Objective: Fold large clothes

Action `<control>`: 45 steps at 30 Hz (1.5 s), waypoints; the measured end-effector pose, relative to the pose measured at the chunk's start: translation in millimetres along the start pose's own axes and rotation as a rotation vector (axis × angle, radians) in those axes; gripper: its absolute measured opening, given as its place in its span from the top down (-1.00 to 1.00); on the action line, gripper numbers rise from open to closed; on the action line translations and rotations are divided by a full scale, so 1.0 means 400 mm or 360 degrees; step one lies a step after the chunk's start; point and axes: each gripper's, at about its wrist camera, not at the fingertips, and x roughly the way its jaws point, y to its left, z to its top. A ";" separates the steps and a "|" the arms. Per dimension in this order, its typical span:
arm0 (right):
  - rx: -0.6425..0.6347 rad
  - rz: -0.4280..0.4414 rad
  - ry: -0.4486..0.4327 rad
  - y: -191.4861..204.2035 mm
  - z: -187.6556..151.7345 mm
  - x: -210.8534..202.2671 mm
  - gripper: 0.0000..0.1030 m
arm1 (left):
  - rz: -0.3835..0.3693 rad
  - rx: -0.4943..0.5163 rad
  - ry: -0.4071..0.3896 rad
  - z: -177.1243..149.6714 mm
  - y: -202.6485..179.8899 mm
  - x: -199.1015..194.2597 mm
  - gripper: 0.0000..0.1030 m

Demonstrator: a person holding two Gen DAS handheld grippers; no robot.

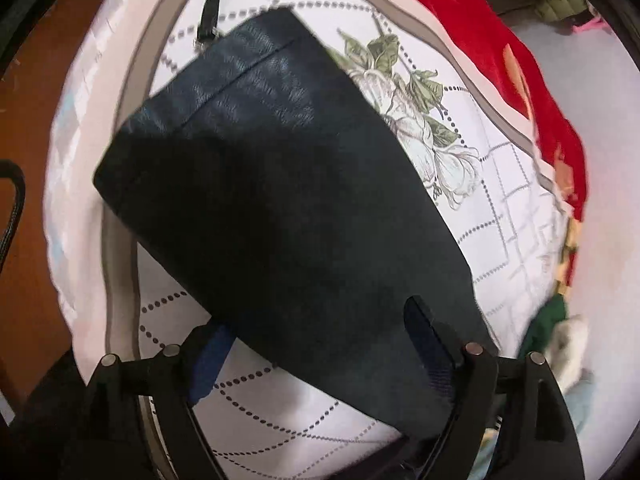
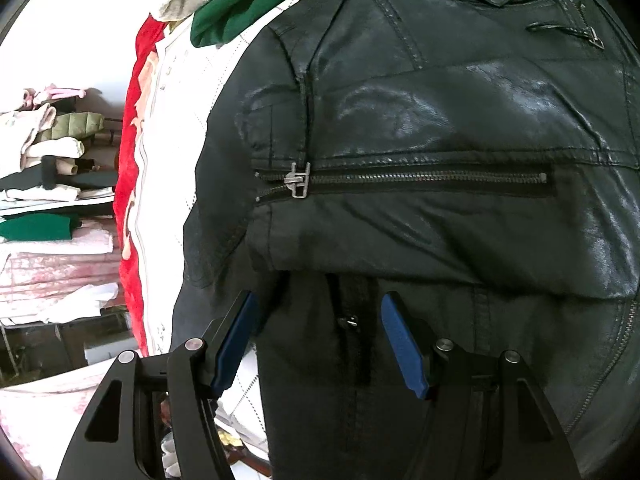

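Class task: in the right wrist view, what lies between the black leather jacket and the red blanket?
In the right wrist view, only white patterned bedsheet separates the leather jacket from the red blanket.

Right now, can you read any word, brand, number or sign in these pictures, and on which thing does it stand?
None can be read.
The black leather jacket and its zipper pull show no legible brand.
The bedsheet bears only flowers and dotted lines.
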 end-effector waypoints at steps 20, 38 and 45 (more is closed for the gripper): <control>-0.0047 -0.0690 -0.0200 -0.100 0.025 -0.121 -0.30 | 0.0170 0.1350 -0.0868 -0.220 -0.481 -0.278 0.95; 0.0425 -0.0740 -0.0322 -0.665 -0.062 -0.508 -0.30 | -0.0227 0.2776 0.0237 -1.261 -0.680 0.056 0.90; 0.0515 -0.0656 -0.0306 -0.780 -0.095 -0.545 -0.47 | -0.0073 0.2768 0.0347 -1.258 -0.636 0.135 0.83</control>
